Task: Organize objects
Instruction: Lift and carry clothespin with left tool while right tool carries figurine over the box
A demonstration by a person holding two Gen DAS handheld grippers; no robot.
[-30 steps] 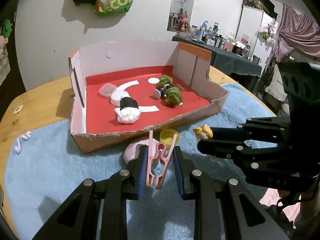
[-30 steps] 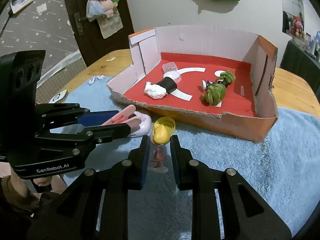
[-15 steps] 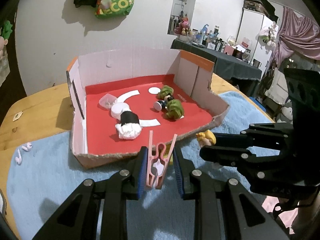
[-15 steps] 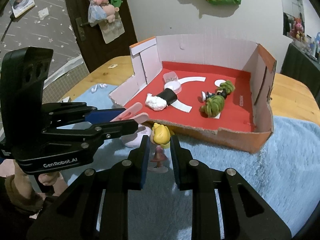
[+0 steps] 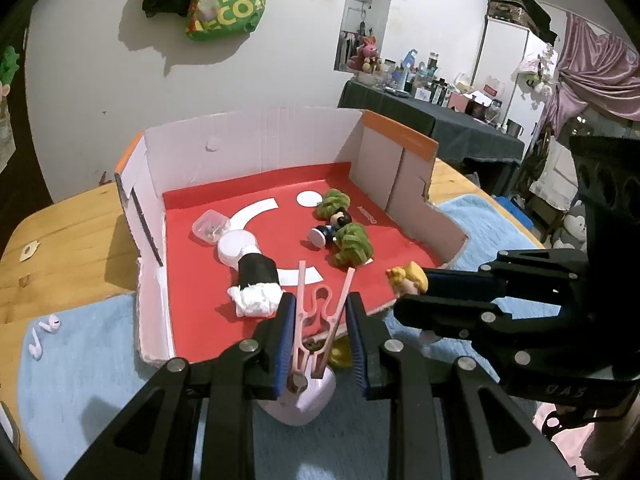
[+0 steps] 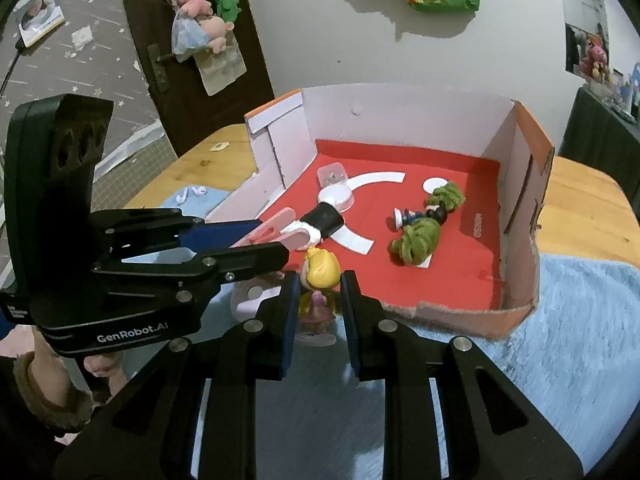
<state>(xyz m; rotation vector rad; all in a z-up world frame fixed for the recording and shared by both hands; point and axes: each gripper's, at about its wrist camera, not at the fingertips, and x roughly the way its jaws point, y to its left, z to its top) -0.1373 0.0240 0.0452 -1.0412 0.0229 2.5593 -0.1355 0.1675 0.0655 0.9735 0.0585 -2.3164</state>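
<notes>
My left gripper (image 5: 320,312) is shut on a pink clothes peg (image 5: 320,312), held above the near edge of the cardboard box (image 5: 256,136) with its red floor. My right gripper (image 6: 318,292) is shut on a small figurine with yellow hair (image 6: 320,270) and a pink dress, just before the box's front edge. In the left wrist view the figurine (image 5: 408,278) shows at the tips of the right gripper. Inside the box lie a white and black roll (image 5: 254,276), a clear small case (image 5: 210,226) and a green-haired doll (image 5: 344,230).
A pale pink case (image 5: 312,396) and a yellow cap (image 5: 340,354) lie on the blue towel (image 6: 580,340) below the grippers. White earbuds (image 5: 42,334) rest at the towel's left edge. A hand with a furry cuff (image 6: 52,388) holds the left gripper. The wooden table (image 5: 72,240) carries all this.
Both grippers have moved forward and upward toward the box with their objects still held. The pink case and yellow cap now lie under the left gripper.
</notes>
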